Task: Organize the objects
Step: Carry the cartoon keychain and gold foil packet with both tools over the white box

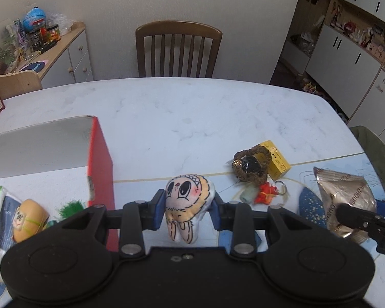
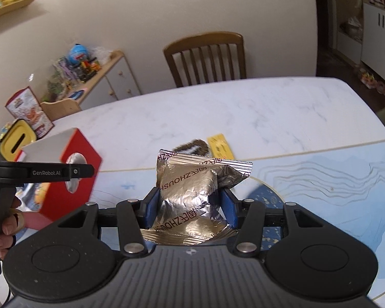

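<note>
Plush bunny (image 1: 186,205) looks soft and light, squished mid-body in the left tongs (image 1: 186,210), while the right tongs (image 2: 188,206) pinch the crinkly, slippery foil packet (image 2: 192,197).

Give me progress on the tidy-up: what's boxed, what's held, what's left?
Boxed: a few small items already lie in the red box. Held: the left gripper is shut on the plush toy; the right gripper is shut on the foil packet. Left on the table: hair scrunchie, yellow box, red keychain.
</note>
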Tool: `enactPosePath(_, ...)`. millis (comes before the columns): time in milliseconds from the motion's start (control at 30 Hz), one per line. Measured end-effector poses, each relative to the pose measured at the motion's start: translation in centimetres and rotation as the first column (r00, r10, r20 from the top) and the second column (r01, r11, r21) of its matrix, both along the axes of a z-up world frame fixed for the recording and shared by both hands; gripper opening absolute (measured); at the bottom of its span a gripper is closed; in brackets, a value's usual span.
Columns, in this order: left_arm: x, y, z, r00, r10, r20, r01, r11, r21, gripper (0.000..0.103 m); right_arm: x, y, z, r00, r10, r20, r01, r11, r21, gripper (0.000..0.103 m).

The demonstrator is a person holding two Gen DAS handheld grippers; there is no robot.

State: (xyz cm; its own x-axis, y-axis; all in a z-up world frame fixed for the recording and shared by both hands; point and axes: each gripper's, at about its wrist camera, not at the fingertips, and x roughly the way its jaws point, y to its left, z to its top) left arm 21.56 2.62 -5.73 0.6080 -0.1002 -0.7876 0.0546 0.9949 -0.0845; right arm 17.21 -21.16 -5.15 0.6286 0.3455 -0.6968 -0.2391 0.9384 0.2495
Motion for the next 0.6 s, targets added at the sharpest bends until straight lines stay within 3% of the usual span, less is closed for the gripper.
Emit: enactPosePath(600, -4.0, 8.5, 3.3, 0.994, 0.109, 0.033, -0.107, 0.993, -0.044, 0.034, -2.1, 8.6, 4.7, 0.985, 0.145, 0.09, -0.144, 0.989, -0.016, 0.05)
